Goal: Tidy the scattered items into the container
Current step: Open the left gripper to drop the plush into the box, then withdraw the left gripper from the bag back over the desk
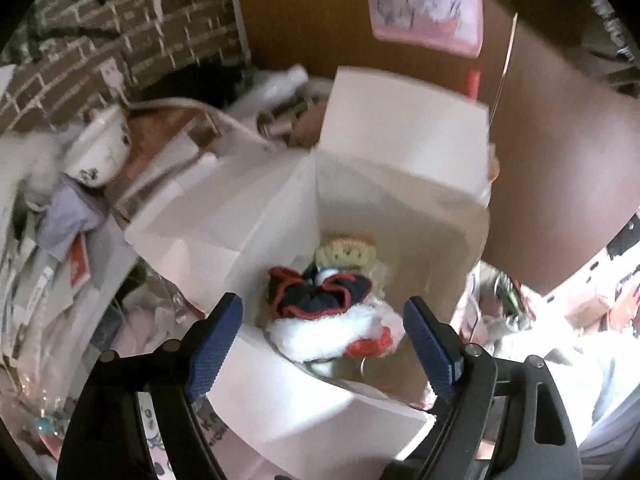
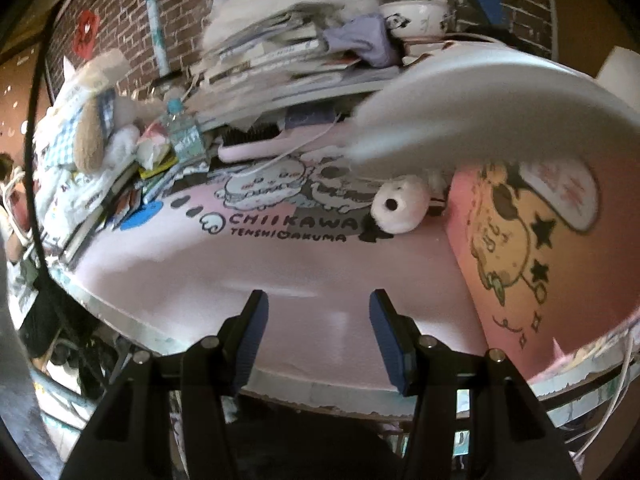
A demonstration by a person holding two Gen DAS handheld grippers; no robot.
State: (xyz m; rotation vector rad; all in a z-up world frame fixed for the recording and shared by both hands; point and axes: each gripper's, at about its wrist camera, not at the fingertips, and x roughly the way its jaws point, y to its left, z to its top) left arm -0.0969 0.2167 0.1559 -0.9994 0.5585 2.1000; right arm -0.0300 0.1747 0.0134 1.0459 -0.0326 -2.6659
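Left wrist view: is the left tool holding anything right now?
No. The left tool is open and empty above the white box, where plush toys already lie.

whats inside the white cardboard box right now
Inside the white cardboard box lie a navy fabric piece with red trim, a white fluffy item with red parts and a small yellowish doll. Whatever sits beneath them is covered.
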